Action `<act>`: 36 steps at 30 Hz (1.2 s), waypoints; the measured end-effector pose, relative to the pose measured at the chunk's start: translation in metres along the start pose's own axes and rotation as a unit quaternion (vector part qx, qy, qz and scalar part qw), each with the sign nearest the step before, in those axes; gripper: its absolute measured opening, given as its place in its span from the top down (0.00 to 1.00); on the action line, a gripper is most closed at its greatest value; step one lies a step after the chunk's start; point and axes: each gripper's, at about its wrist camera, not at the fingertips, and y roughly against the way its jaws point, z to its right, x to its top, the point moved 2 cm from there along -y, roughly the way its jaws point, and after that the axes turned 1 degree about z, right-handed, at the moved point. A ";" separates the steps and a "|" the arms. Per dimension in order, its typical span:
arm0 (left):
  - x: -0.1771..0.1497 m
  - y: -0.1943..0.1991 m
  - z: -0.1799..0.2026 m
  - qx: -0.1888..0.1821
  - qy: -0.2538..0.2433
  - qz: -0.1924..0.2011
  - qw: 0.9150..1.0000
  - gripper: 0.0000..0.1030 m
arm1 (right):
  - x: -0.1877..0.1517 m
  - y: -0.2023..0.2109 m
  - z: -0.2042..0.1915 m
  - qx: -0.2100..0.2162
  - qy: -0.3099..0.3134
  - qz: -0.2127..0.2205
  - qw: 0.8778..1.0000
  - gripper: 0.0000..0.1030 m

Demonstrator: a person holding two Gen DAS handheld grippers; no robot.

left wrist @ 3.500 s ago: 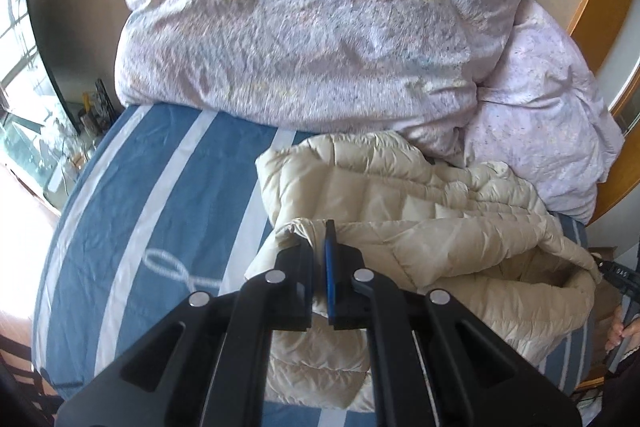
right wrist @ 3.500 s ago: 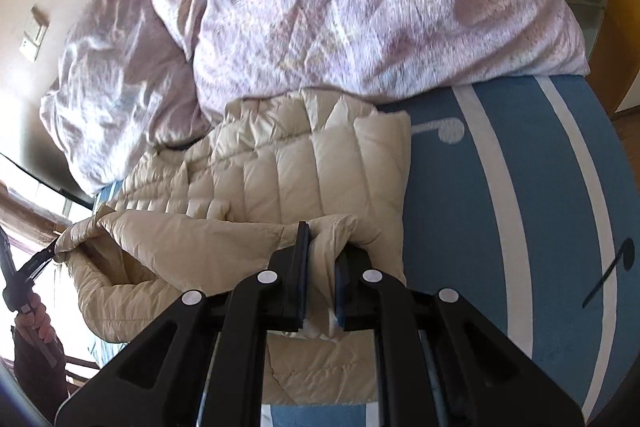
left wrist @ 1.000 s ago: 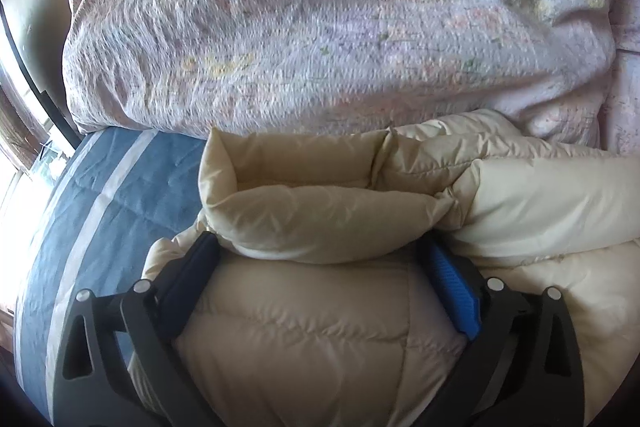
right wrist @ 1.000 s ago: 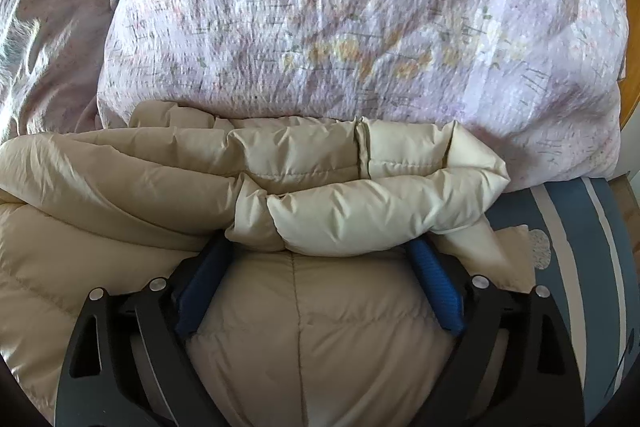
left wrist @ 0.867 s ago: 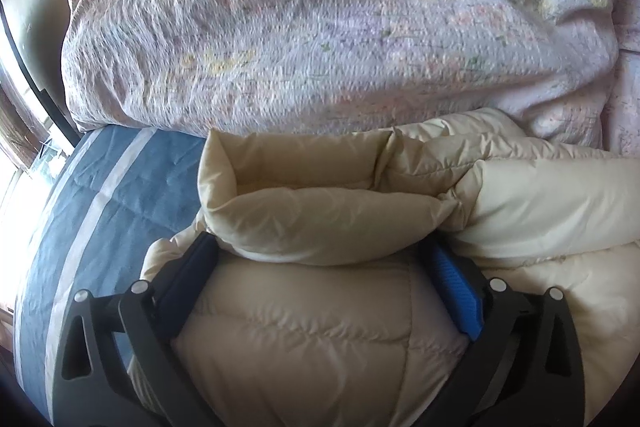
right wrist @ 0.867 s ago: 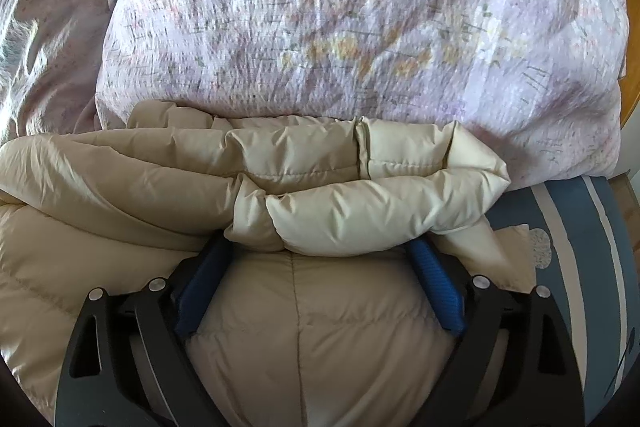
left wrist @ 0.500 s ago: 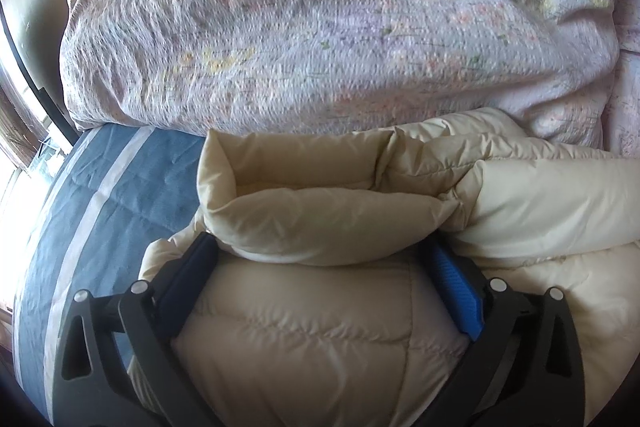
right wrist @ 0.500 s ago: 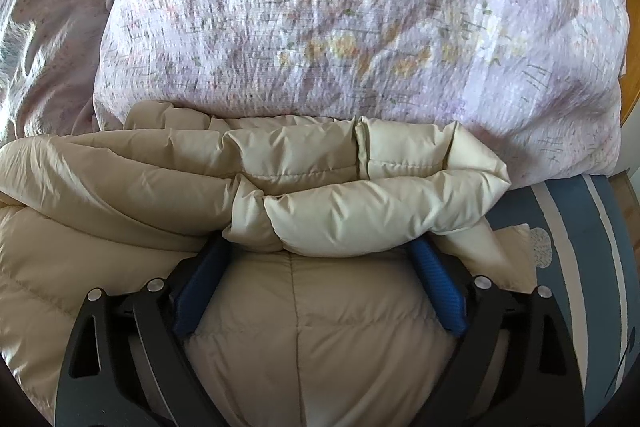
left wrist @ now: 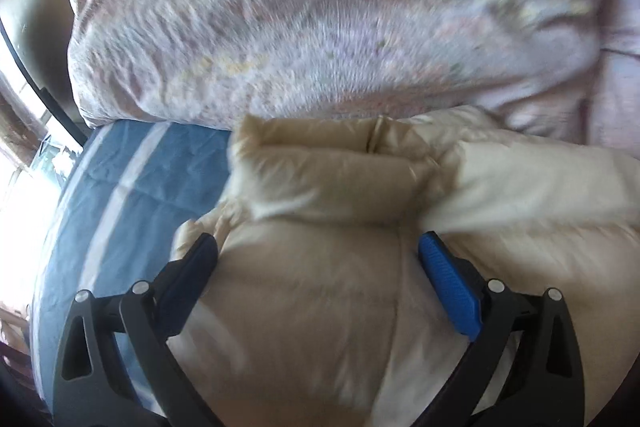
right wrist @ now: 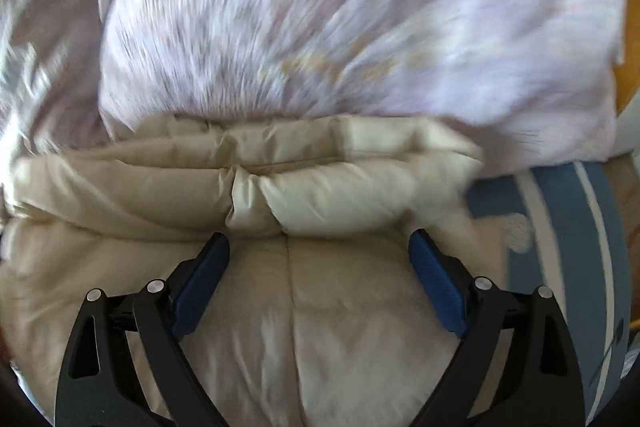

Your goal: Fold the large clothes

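Observation:
A cream puffer jacket (left wrist: 328, 291) lies folded on the bed, its doubled-over edge resting against the duvet. It also fills the right wrist view (right wrist: 320, 187). My left gripper (left wrist: 316, 247) is open, fingers spread wide just above the jacket's left part, holding nothing. My right gripper (right wrist: 318, 247) is open too, spread over the jacket's right part, empty. Both views are motion-blurred.
A bulky lilac floral duvet (left wrist: 320, 11) is heaped behind the jacket and shows in the right wrist view (right wrist: 340, 11). The blue bedsheet with white stripes (left wrist: 120, 187) is bare to the left, and to the right (right wrist: 568, 227). A wooden edge (right wrist: 630, 39) is far right.
Both grippers, shut on the jacket edge 3.5 s ago, have carried it toward the duvet and opened. In the last half second both pull back from the fold.

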 end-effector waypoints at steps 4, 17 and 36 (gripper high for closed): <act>-0.017 0.042 -0.026 -0.021 0.005 0.009 1.000 0.03 | -0.011 0.042 0.040 0.004 -0.045 0.000 0.999 0.10; -0.101 0.054 -0.085 -0.060 0.073 -0.087 0.992 0.08 | -0.103 0.041 0.114 0.105 -0.213 -0.135 0.962 0.10; -0.124 0.084 -0.090 -0.134 0.201 -0.060 0.969 0.85 | -0.146 0.074 0.091 0.203 -0.283 -0.106 0.932 0.80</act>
